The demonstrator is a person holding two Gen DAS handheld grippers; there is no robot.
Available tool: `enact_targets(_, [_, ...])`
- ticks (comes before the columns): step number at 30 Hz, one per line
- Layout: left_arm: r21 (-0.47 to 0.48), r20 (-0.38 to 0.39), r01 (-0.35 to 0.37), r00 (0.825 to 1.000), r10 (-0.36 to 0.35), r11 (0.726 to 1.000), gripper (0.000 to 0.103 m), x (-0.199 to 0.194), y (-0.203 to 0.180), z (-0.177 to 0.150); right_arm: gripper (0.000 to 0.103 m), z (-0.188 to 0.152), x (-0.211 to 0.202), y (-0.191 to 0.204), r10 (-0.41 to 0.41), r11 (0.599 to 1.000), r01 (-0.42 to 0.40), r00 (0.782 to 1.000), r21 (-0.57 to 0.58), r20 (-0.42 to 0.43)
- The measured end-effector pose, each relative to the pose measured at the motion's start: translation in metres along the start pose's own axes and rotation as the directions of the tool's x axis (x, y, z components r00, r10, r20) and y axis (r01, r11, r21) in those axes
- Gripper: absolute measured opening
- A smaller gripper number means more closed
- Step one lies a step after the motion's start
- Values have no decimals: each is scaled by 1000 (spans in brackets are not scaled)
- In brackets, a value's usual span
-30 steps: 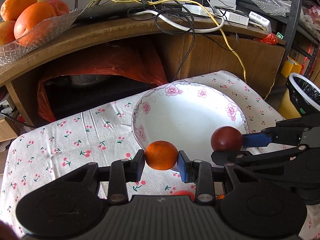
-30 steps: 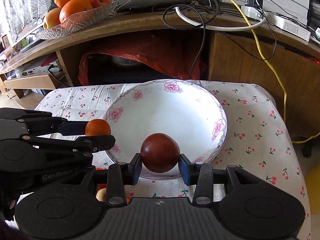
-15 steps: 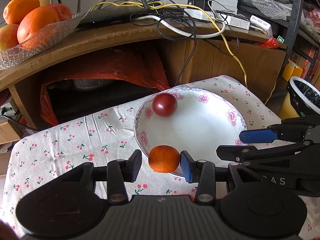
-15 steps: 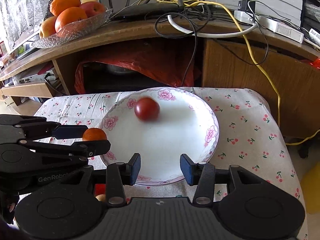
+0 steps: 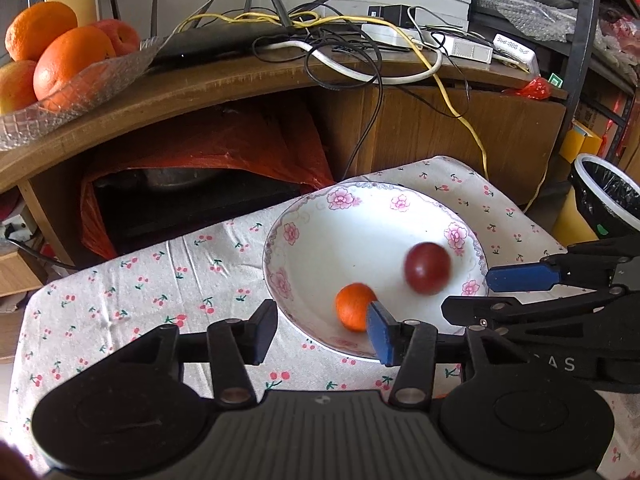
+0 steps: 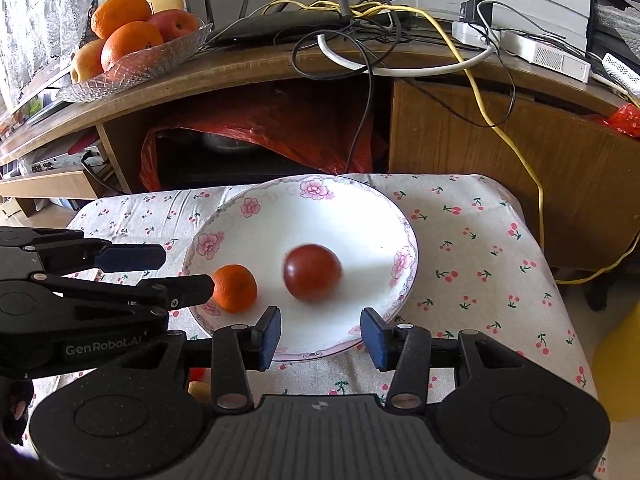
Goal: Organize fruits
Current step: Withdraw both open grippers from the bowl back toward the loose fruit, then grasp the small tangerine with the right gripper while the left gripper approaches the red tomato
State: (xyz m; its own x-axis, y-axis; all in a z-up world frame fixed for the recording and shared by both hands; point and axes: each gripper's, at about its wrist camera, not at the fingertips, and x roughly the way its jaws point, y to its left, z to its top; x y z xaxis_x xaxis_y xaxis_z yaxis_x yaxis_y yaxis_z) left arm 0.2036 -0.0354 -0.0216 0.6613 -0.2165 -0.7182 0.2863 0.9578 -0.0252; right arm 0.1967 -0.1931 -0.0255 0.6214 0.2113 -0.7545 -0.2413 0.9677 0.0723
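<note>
A white flowered bowl point(image 5: 344, 200) point(image 6: 360, 200) stands on the cherry-print cloth. A small orange point(image 5: 352, 306) point(image 6: 235, 288) lies inside it near the front rim. A dark red fruit point(image 5: 426, 268) point(image 6: 313, 267) is in the bowl too, blurred by motion. My left gripper point(image 5: 322, 330) is open and empty at the bowl's front left rim; it also shows in the right wrist view point(image 6: 176, 272). My right gripper point(image 6: 320, 338) is open and empty just in front of the bowl; it shows at the right of the left wrist view point(image 5: 476, 290).
A glass dish of oranges and apples point(image 5: 60, 64) point(image 6: 132, 48) sits on the wooden shelf behind, beside tangled cables point(image 5: 340, 52). A red bag point(image 6: 256, 136) fills the shelf opening. A lined bin point(image 5: 608, 196) stands at the right. Some small fruit point(image 6: 200, 388) lies under my right gripper.
Both grippers opened and let their fruit go into the bowl. The red fruit rolled from the far side back toward the front. Both grippers have drawn back a little.
</note>
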Motion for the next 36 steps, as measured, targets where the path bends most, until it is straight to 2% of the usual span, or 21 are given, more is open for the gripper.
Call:
enact_targets(20, [47,-4,0,1000,0,999,63,-38,3,-22,42,-20,-21,18,34,998,-34,999,-61,-3])
enact_targets(26, [74,-37,6,999,-3,997,64,-44,8,-38,44,-37,-25,15,43,996,-46,998,-82,-43])
enact_targets(36, [152,-94,63,994,-49,986,65,-50,7,-65,46,-51,-18,21,86,982,-101,991,-160,-100])
